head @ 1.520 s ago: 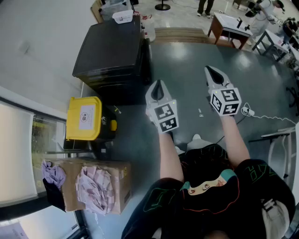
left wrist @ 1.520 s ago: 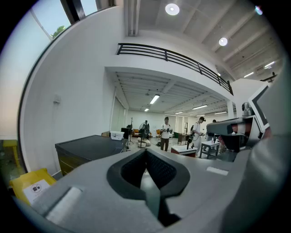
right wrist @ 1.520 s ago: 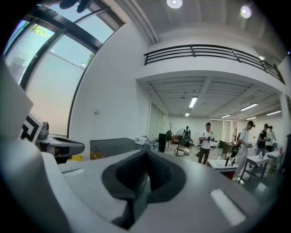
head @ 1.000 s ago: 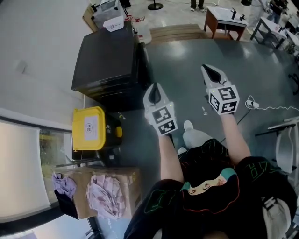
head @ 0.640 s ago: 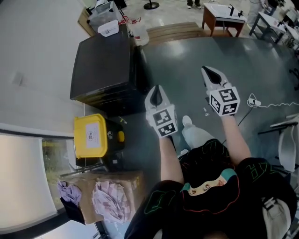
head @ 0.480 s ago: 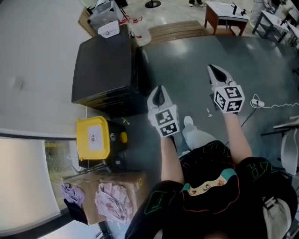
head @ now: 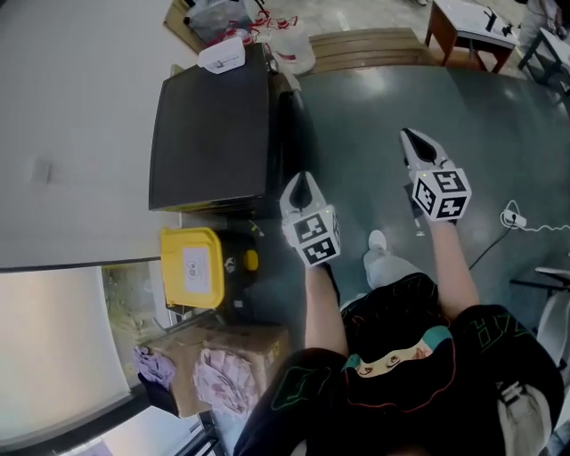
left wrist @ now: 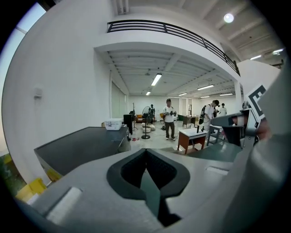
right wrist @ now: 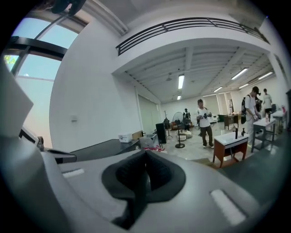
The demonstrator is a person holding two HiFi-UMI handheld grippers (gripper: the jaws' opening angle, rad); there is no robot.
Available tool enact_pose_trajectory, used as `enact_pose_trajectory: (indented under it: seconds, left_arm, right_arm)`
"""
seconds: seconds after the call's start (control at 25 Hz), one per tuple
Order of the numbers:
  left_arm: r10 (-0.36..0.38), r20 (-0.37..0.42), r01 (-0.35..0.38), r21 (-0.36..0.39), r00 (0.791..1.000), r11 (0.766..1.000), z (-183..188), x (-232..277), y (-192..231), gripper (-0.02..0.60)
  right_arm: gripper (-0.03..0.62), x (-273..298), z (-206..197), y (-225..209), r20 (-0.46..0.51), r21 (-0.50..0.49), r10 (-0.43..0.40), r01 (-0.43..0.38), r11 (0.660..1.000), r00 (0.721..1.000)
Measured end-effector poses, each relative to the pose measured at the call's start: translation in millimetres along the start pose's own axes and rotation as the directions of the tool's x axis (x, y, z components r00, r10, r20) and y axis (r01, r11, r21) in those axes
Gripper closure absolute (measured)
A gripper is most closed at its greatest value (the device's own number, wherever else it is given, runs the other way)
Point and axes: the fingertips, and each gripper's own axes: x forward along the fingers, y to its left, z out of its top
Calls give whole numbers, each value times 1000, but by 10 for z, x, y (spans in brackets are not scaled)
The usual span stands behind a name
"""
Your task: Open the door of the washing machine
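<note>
The washing machine (head: 214,134) is a black box against the white wall, seen from above in the head view; its door does not show. Its dark top also appears at the left in the left gripper view (left wrist: 77,148) and in the right gripper view (right wrist: 107,146). My left gripper (head: 303,182) is shut and empty, just off the machine's near right corner, not touching it. My right gripper (head: 412,139) is shut and empty too, farther right over the dark floor. Both point away from me, slightly downward. Their closed jaws fill the lower half of each gripper view (left wrist: 145,152) (right wrist: 145,154).
A yellow-lidded box (head: 191,265) and a cardboard box of clothes (head: 223,365) stand left of me by the wall. A white tub (head: 223,55) lies on the machine's far end. Wooden boards (head: 365,49), a table (head: 463,22) and people lie beyond. A cable (head: 525,223) runs at right.
Both grippers have moved forward and lower, staying shut. The machine now lies closer, with the left gripper beside its near corner.
</note>
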Motion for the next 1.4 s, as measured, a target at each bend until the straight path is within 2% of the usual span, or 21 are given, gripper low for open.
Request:
enact_pose_trajectory:
  seconds: [0.2,0.36,0.44,0.6,0.76,1.12,1.4]
  left_arm:
    - [-10,-7,10,41,1000,999,357,694,-134,571]
    - [-84,23,79,166,996,983,678,1107,-490,571]
    - [-114,35,105,184,993,977,792,1271,-608,571]
    - [-128,61,115,179,990,977,982,1552,-661,571]
    - [-136,45,127,161,990,979,971,1867,-625,571]
    - [-155,20,152,107,988,983,1038,3056,-469,571]
    - [-141,-86,143,19,986,990,906,4027,-244,571]
  right_arm:
    - [591,427,276,-610,46,66,-41,38,997,998]
    - [591,654,368,-965,65,105,-73,66,992,995]
    - [591,733,411,-1065,70,103,-78,71,992,994]
    - [591,934,572,-1250,90,96,-89,80,992,992]
    - [591,1177,600,-1390,85,87,-100,93,992,991]
    - [591,2269,765,-1795,63,54,-109,106,993,992]
    - [591,3398,635,-1712,-75,7,-19,20,1000,997]
